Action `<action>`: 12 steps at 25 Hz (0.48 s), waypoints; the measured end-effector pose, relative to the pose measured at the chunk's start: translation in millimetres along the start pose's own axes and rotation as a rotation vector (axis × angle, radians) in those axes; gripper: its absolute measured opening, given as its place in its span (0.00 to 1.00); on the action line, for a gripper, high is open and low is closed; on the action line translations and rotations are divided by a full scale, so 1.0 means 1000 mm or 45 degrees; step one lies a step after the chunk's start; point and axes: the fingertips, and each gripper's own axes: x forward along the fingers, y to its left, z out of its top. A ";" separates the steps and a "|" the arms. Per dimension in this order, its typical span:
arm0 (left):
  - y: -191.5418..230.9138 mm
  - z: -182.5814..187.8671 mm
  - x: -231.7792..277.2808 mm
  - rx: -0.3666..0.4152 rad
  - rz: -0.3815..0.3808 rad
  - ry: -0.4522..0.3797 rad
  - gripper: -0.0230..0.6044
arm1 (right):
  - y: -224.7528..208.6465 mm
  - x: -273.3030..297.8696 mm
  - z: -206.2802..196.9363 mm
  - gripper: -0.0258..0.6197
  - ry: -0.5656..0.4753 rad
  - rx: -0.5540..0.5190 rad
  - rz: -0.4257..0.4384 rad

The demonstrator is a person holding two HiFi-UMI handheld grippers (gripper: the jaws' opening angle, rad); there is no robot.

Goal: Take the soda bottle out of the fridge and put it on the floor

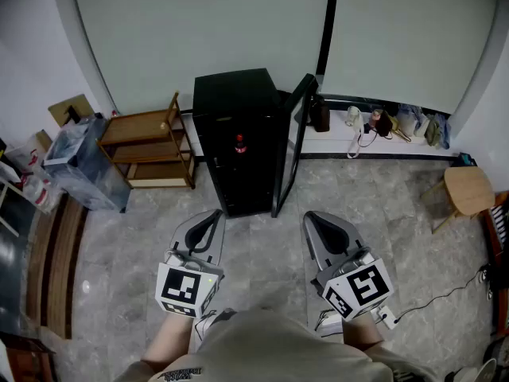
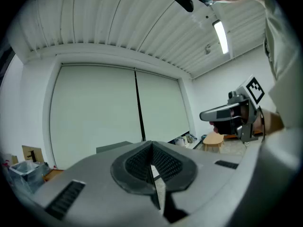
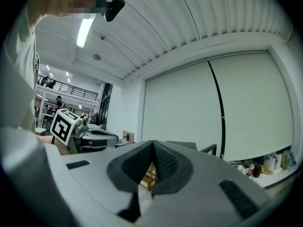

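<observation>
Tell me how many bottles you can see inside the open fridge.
1: a red-labelled bottle midway up the dark interior of the fridge. Others may be hidden in the shadow.

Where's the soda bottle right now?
Head view, centre: the soda bottle sits inside the open black fridge, right of the wooden shelf.

Pale blinds back a grey marble floor with wooden shelf and stool.
</observation>
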 end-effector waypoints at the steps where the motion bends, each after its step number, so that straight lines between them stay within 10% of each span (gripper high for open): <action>1: -0.002 0.000 -0.002 -0.004 0.000 0.000 0.05 | 0.000 -0.003 -0.001 0.03 0.002 -0.001 0.004; 12: -0.040 -0.002 -0.003 0.079 -0.040 0.015 0.05 | -0.012 -0.029 -0.017 0.03 0.008 0.077 -0.026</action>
